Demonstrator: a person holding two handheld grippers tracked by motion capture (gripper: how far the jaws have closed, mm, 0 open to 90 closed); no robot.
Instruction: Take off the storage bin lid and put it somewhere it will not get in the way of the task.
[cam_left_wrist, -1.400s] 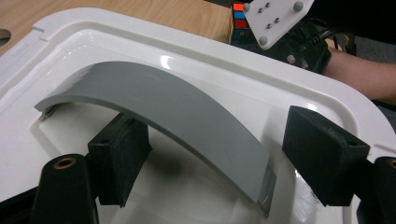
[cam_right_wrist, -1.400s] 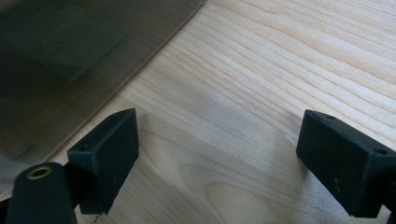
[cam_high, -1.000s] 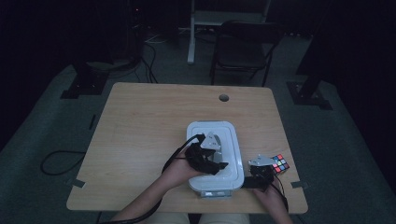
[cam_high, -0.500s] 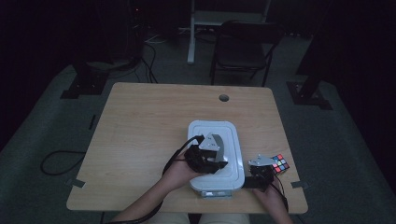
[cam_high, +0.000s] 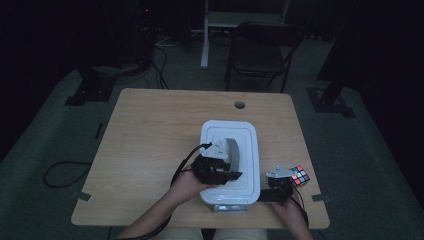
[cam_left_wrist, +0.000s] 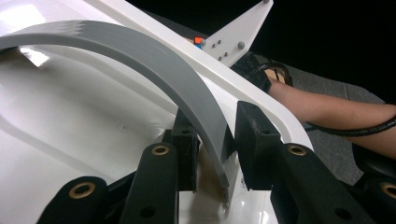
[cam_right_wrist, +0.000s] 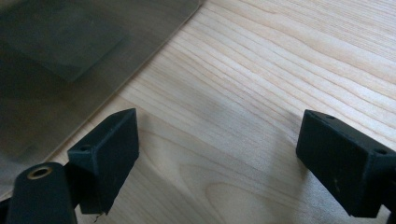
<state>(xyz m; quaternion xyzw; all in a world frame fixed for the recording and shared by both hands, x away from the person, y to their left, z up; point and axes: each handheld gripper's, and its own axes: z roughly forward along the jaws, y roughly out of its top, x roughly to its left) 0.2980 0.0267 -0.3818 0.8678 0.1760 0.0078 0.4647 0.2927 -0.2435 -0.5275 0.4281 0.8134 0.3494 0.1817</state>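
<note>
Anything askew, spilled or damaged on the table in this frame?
Nothing stands out. The white lidded box sits flat on the table, the left gripper straddles its grey handle, the right gripper rests open on bare wood, and a puzzle cube lies beside it.

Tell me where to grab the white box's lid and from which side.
By the grey arched handle on the white lid, near its foot, from the person's end: the strap is thin and stands clear of the lid. The left gripper already straddles it there.

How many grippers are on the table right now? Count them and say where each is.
2. The left gripper sits on the white box, jaws astride its grey handle. The right gripper is beside the box, jaws open over bare table.
</note>
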